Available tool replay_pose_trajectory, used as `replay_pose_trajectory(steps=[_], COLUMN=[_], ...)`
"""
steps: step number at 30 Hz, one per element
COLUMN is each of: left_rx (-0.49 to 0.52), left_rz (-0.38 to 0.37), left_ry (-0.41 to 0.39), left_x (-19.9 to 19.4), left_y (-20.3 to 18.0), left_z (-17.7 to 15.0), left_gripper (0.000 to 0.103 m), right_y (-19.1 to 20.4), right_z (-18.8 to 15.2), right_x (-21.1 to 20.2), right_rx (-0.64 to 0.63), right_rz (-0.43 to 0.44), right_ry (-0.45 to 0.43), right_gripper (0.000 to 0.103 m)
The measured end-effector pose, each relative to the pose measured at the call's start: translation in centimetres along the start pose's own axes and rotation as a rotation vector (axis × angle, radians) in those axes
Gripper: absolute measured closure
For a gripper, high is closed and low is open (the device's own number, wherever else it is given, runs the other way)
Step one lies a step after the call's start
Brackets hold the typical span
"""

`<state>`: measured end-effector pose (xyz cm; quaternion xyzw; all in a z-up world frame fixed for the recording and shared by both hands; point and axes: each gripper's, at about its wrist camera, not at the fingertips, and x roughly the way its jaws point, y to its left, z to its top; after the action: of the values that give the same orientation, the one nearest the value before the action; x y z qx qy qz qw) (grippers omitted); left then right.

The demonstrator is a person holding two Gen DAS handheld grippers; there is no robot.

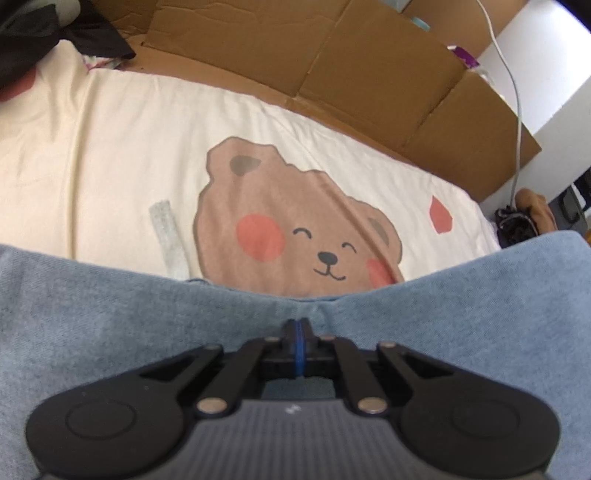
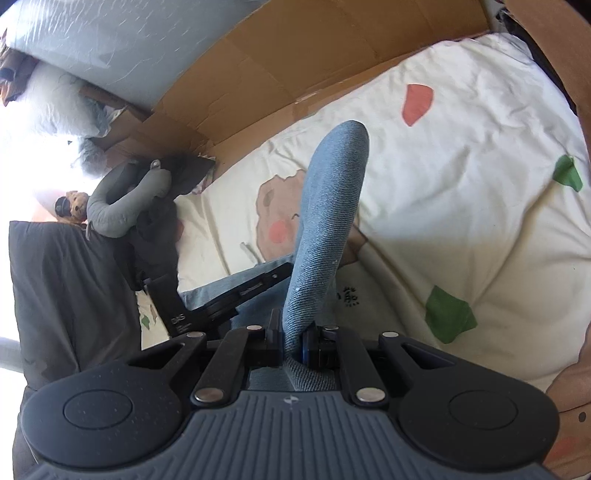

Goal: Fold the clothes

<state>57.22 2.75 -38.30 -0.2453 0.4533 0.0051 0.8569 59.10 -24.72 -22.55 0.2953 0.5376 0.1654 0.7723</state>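
A light blue denim garment [image 1: 110, 314] spreads across the near part of the left wrist view, over a cream bedsheet [image 1: 110, 147] with a brown bear print [image 1: 288, 221]. My left gripper [image 1: 298, 332] is shut on the denim's edge, the cloth bunched around its tips. In the right wrist view my right gripper [image 2: 293, 332] is shut on a fold of the same denim [image 2: 328, 206], which stands up from the jaws as a rounded loop. The left gripper's black body [image 2: 221, 299] shows low left there, lying on the denim.
Flattened cardboard [image 1: 369, 74] lines the bed's far edge. Dark clothes [image 1: 44, 33] lie at the far left corner. A grey neck pillow [image 2: 122, 199] and dark garments [image 2: 66, 295] sit at the bed's left side. A white cable [image 1: 517, 110] hangs at right.
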Motion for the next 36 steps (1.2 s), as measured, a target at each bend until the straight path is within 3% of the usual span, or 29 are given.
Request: replay_pose_trajectory(steps=[7, 16, 22, 30, 36], left_rx=[-0.087, -0.182, -0.192, -0.318, -0.321], left_rz=[-0.019, 0.021, 0.122, 0.187, 0.155], left_ry=[-0.010, -0.140, -0.256, -0.269, -0.244], left_x=[-2.0, -13.0, -19.1, -20.9, -20.5], left_y=[1.6, 6.2, 9.2, 13.5, 14.0], left_z=[-0.9, -5.5, -7.4, -9.7, -10.6], left_gripper=[0.099, 0.086, 0.082, 0.082, 0.081], right_y=[1.4, 5.4, 9.6, 14.4, 17.3], right_z=[0.0, 0.6, 0.8, 0.6, 0.0], right_x=[0.0, 0.5, 1.8, 4.6, 7.3], right_rx=[0.014, -0.011, -0.084, -0.150, -0.150], right_rz=[-0.025, -0.078, -0.096, -0.103, -0.140], right_ry=[0.006, 0.058, 0.110, 0.173, 0.196], right_gripper=[0.096, 0.096, 0.096, 0.096, 0.095])
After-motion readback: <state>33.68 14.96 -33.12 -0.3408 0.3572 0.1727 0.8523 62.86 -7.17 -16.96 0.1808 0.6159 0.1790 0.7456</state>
